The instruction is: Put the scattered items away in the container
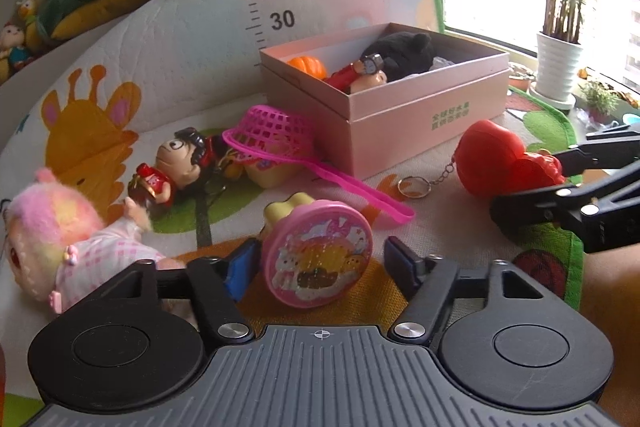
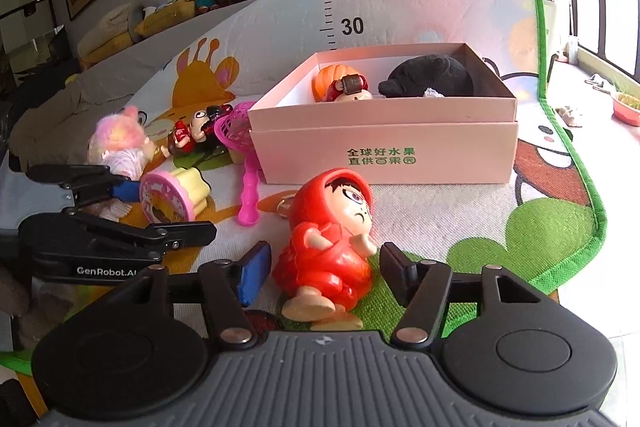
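I have two pickups lined up at once, neither closed yet. My left gripper (image 1: pixel 316 263) stands wide open around the round pink toy (image 1: pixel 318 253), a glossy plastic drum lying on its side with a sticker face and a pale yellow ribbed part behind; its left finger (image 1: pixel 240 269) sits just beside the rim, and I cannot tell whether it touches. My right gripper (image 2: pixel 320 267) is equally wide, straddling the red hooded figure (image 2: pixel 334 247), hard shiny plastic, rounded and lumpy, with a keyring (image 1: pixel 414 185) on a chain lying on the mat.

The pink cardboard box (image 2: pixel 384 147) sits farther back on the soft quilted play mat (image 2: pixel 440 211), already holding an orange pumpkin, a small figure and a black plush. A pink mesh scoop (image 1: pixel 276 131), a fuzzy-haired doll (image 1: pixel 60 235) and another figure (image 1: pixel 176 163) lie to the far left.

Next, I judge, both grippers must squeeze: the drum may roll, the figure's slick curves may slip.
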{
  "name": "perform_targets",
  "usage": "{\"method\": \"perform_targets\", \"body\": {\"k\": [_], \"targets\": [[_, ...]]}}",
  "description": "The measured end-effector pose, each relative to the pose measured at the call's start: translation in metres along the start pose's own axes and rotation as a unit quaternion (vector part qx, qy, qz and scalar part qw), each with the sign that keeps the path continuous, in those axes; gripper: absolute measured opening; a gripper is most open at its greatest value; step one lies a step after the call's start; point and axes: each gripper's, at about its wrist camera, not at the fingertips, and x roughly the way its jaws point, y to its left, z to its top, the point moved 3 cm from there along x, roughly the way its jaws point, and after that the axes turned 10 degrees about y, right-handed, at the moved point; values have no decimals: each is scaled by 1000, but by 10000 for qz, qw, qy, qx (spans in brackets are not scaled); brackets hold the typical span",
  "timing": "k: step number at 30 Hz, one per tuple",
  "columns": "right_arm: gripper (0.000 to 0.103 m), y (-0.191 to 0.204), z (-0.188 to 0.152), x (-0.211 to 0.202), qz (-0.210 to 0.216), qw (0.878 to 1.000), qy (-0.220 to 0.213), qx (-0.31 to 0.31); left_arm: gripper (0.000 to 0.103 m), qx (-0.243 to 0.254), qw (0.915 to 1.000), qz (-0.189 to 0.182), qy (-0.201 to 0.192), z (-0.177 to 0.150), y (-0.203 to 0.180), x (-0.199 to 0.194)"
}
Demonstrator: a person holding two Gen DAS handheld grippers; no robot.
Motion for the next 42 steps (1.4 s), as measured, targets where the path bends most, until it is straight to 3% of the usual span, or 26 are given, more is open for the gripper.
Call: {"method": "perform_targets", "body": {"k": [2, 17, 22, 29, 32, 34, 38, 42], "targets": [[50, 0, 1, 0, 46, 10000, 29, 3, 62, 62, 10000, -61, -26, 0, -2, -4], [50, -7, 3, -31, 244, 9996, -25, 166, 59, 600, 9959, -647, -213, 5, -38, -38], [50, -17, 15, -36, 338, 9985, -134, 402, 51, 682, 9947, -577, -515, 32, -40, -39], [50, -41, 69, -46, 365, 9951, -694, 596, 49, 654, 9908, -500, -1075, 78, -27, -47], [50, -41, 80, -42, 463, 9949, -707, 550, 54, 528, 9914, -515, -1079, 69, -15, -54], [49, -33, 73, -36, 600, 9959, -534, 418, 62, 412, 9932, -472, -981, 53, -6, -57], [49, -14, 38, -17, 784, 9964, 71, 300, 72, 145, 9961, -583, -641, 19, 4, -57], [49, 3, 9, -5, 656, 9972, 319, 174, 85, 77, 9947, -917, -459, -5, 0, -60]]}}
